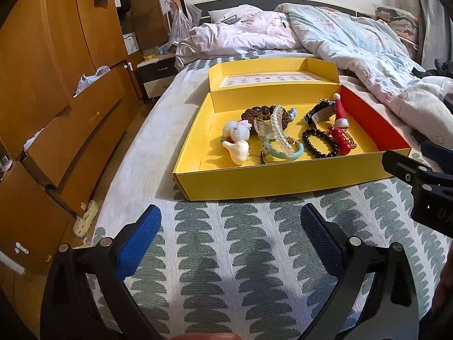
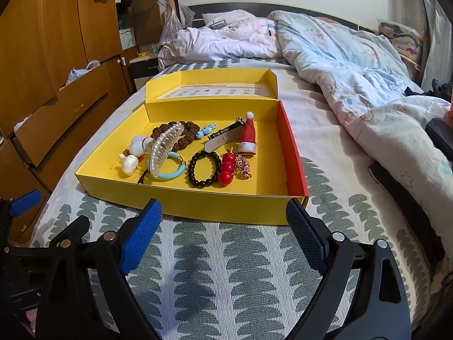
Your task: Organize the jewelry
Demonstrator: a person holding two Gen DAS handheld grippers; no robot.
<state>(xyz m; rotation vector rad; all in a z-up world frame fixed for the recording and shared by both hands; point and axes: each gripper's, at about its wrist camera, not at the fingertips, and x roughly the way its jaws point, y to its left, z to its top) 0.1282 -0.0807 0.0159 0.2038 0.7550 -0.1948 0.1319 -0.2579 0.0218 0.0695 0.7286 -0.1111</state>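
Left wrist view: the left claw (image 1: 230,236) hangs wide apart and empty over the patterned bedspread (image 1: 240,269), short of the yellow box (image 1: 269,181). All the jewelry lies inside, crowded: a pearl hair clip (image 1: 279,131) lies across a blue bangle (image 1: 283,153), the black bead bracelet (image 1: 320,143) touching red beads (image 1: 341,141).

Right wrist view: the right claw (image 2: 223,221) is spread open too, holding nothing, just before the box's near wall. The bracelet (image 2: 204,169) lies flat and separate here (the easiest pick, I'd judge). Whether this is sorted or still a jumble can't be settled; any grasp should come straight down on one piece, clear of neighbours
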